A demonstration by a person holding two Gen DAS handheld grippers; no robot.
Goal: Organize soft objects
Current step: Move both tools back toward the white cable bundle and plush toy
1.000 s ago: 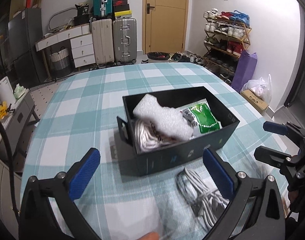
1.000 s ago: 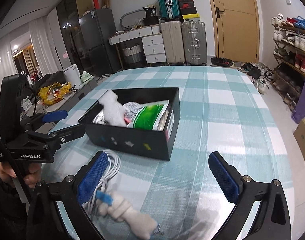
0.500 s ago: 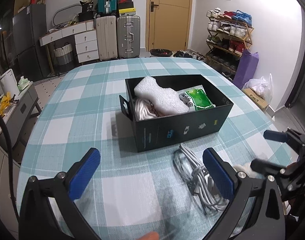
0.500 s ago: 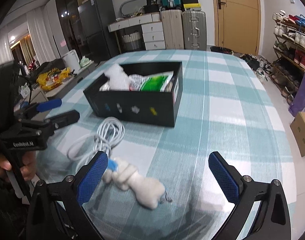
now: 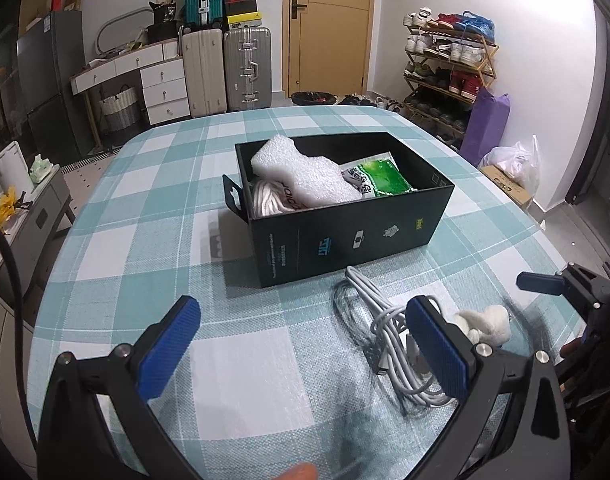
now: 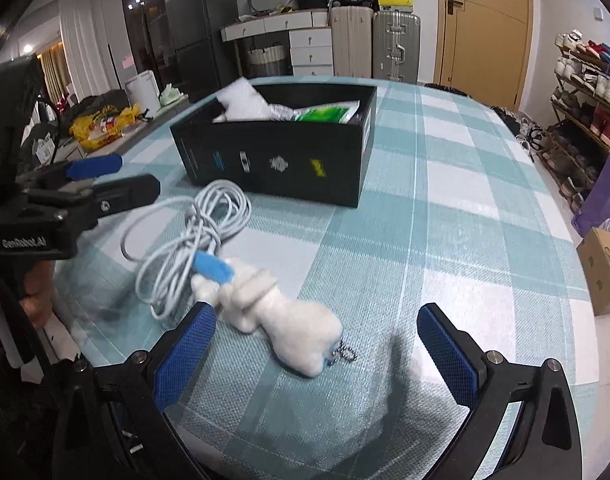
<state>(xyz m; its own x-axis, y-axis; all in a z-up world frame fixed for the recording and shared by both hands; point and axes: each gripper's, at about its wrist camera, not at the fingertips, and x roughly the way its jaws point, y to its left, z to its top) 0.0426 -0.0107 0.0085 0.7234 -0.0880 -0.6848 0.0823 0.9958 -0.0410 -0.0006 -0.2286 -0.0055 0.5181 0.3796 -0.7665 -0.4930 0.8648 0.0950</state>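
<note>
We see a dim room lit from overhead, with pale glare on the teal-and-white checked cloth of the bench (image 5: 265, 360) and soft shadows under the black cardboard box (image 5: 357, 240). Strong fisheye bending curves and darkens both views' edges. In the right wrist view the white fluffy plush toy (image 6: 281, 316) is slightly blurred.

Home: suitcases (image 5: 247, 68), shoe rack (image 5: 449, 68)
</note>
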